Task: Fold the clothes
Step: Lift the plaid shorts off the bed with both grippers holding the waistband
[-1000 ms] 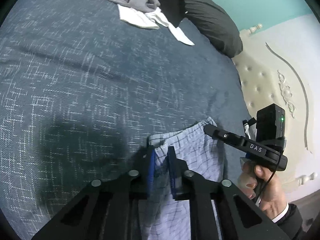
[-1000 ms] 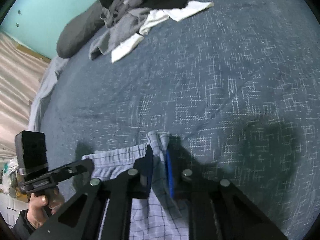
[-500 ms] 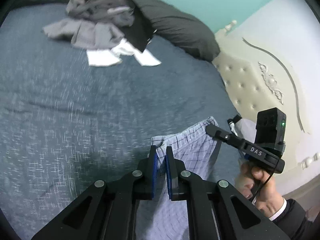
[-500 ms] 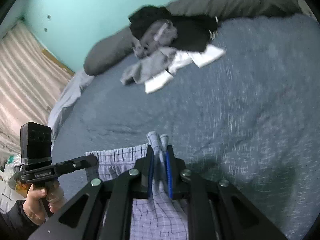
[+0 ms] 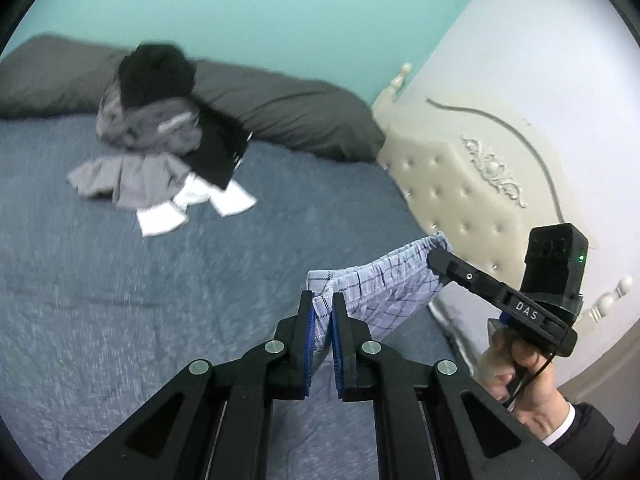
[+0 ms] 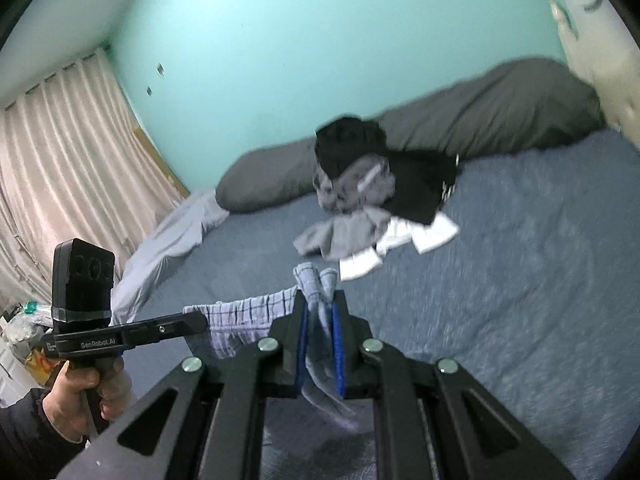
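Note:
Light blue plaid shorts (image 5: 384, 284) hang stretched between my two grippers, lifted above the bed. My left gripper (image 5: 321, 304) is shut on one corner of the waistband. My right gripper (image 6: 319, 304) is shut on the other corner; the shorts (image 6: 256, 312) run from it to the left gripper's tip (image 6: 192, 322). In the left wrist view the right gripper (image 5: 436, 258) holds the far corner. The lower part of the shorts is hidden behind the jaws.
A pile of black, grey and white clothes (image 5: 160, 148) (image 6: 372, 208) lies on the blue bedspread (image 5: 120, 280) near dark grey pillows (image 5: 288, 108). A cream tufted headboard (image 5: 460, 184) stands at the right. Curtains (image 6: 60, 152) hang at the left.
Both grippers have risen and tilted up with the shorts; the bed surface dropped in view, and the wall and pillows came into sight. Both stay shut on the waistband.

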